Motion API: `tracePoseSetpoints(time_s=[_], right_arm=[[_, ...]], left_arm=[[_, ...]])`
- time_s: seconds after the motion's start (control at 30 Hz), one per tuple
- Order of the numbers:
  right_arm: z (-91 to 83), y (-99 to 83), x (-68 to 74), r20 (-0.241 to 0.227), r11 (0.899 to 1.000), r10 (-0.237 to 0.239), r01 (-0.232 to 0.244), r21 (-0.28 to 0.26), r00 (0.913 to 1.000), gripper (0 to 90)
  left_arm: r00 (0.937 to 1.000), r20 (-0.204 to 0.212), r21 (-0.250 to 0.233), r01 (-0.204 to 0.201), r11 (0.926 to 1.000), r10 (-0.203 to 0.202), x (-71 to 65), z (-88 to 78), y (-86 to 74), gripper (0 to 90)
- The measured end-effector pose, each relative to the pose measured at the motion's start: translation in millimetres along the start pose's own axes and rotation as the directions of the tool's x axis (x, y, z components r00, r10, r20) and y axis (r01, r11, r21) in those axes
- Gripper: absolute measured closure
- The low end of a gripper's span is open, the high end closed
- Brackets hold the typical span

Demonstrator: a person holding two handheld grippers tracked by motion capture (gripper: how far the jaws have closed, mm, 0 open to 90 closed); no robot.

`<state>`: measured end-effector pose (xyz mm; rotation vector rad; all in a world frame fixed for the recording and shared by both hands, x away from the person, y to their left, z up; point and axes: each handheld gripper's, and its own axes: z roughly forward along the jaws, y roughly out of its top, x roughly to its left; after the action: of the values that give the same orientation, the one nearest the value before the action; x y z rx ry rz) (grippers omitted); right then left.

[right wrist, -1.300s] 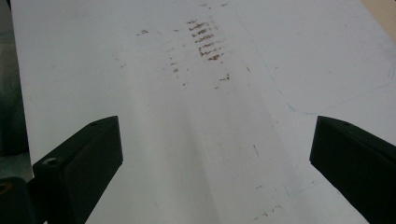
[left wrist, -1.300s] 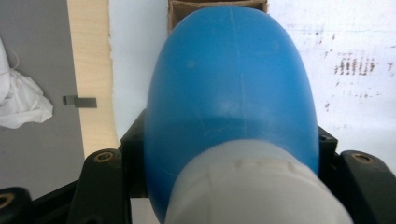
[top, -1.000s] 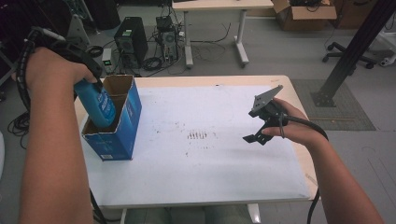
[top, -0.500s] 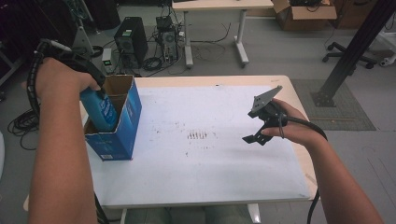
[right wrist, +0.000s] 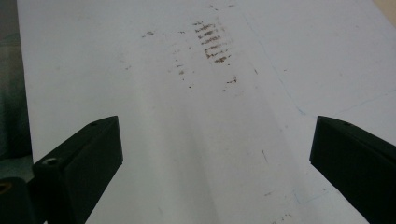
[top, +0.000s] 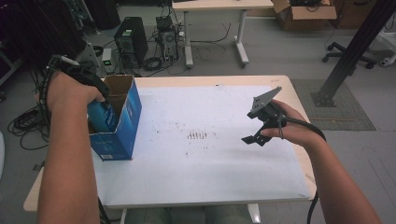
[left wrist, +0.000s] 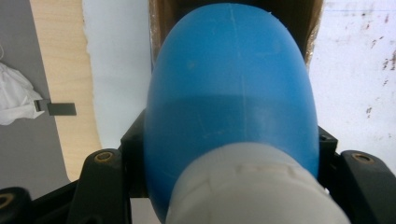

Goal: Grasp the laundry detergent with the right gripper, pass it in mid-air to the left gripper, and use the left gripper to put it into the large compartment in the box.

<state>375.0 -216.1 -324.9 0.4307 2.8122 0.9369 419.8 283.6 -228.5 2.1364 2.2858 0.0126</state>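
A blue bottle [top: 103, 116] with a white cap [left wrist: 252, 186] hangs partly inside an open blue cardboard box [top: 122, 126] at the table's left side. My left gripper [top: 91, 93] is shut on the bottle, its black jaws pressing both sides of the bottle [left wrist: 231, 102] in the left gripper view. Over the table's right side my right gripper [top: 264, 122] is held above the white tabletop, jaws wide apart with nothing between them. In the right gripper view the right gripper [right wrist: 217, 154] looks down on bare, stained tabletop.
The white table top [top: 210, 163] carries a patch of dark marks [top: 197, 135] at its middle. On the floor behind stand computer cases [top: 130, 42], cables, another table [top: 215, 7] and a cardboard box [top: 303, 11]. A black post [top: 348, 56] rises at the right.
My left hand has come down, sinking the blue bottle deeper into the box. The right gripper has not moved.
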Motion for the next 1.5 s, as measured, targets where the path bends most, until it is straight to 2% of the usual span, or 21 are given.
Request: tracePoseSetpoints(time_s=[0.23, 0.97, 1.5], right_arm=[[1.2, -0.8, 1.2, -0.003, 1.000, 0.003, -0.003, 0.005, 1.0000, 2.7], [7.9, -4.2, -0.8, -0.010, 1.000, 0.012, -0.012, 0.007, 0.9999, 2.8], [8.2, -6.1, -1.7, -0.010, 1.000, 0.017, -0.017, 0.006, 0.9998, 2.7]], left_arm=[[0.9999, -0.013, 0.003, -0.010, 0.9999, 0.010, -2.8, 12.4, 1.4, 38.8], [0.9997, -0.015, 0.041, -0.019, 0.9990, 0.019, -6.2, 52.0, 8.6, 38.8], [0.9997, -0.006, 0.058, -0.024, 0.9981, 0.024, -5.9, 68.2, 10.4, 38.8]])
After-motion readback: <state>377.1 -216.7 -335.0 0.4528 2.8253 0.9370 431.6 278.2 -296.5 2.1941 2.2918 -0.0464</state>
